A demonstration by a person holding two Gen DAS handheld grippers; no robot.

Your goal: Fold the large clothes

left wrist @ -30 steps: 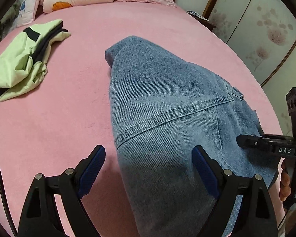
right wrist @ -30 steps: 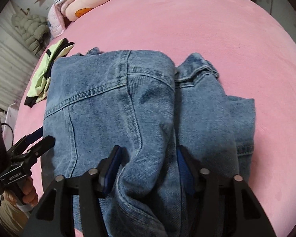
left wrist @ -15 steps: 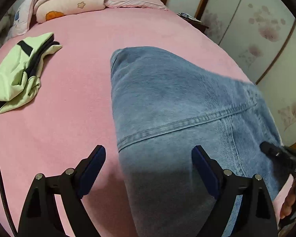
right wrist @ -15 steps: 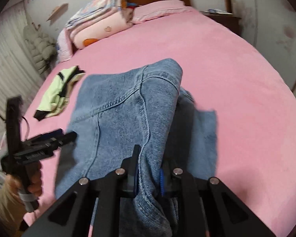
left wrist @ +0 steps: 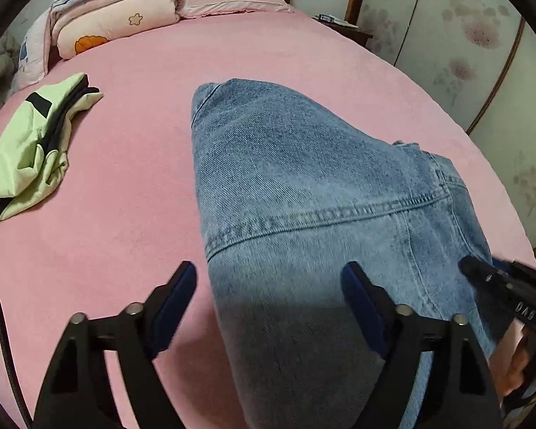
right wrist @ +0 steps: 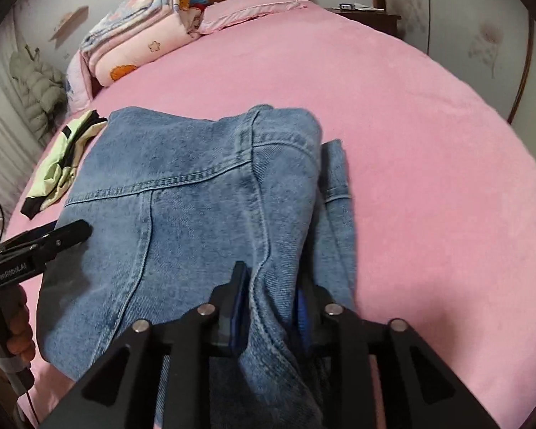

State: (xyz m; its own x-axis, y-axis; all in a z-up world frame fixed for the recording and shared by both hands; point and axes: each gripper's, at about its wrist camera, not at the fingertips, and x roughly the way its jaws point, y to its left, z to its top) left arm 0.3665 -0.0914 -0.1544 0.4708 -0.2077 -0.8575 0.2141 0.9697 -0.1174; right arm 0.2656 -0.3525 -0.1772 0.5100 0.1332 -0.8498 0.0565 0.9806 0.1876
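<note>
**Denim pinched on the right, left tongs wide**

Denim [left wrist: 303,196] fills the left wrist view, spread on the pink bed [left wrist: 132,164], a stitched seam running across it. Only this view shows the wardrobe doors [left wrist: 482,53] at the right. The left gripper [left wrist: 268,286] stands wide, its blue pads on either side of the cloth's left part, gripping nothing. Against half a second ago, the denim lies lower and the collar edge shows again at the right.

The right wrist view alone shows the grey coat [right wrist: 35,89] hanging at the left wall, and a second denim layer beside the main fold. The right gripper [right wrist: 271,300] is narrow, clamped on a raised ridge of denim, as it was half a second ago. The green top [right wrist: 64,157] lies just beyond the denim.
</note>
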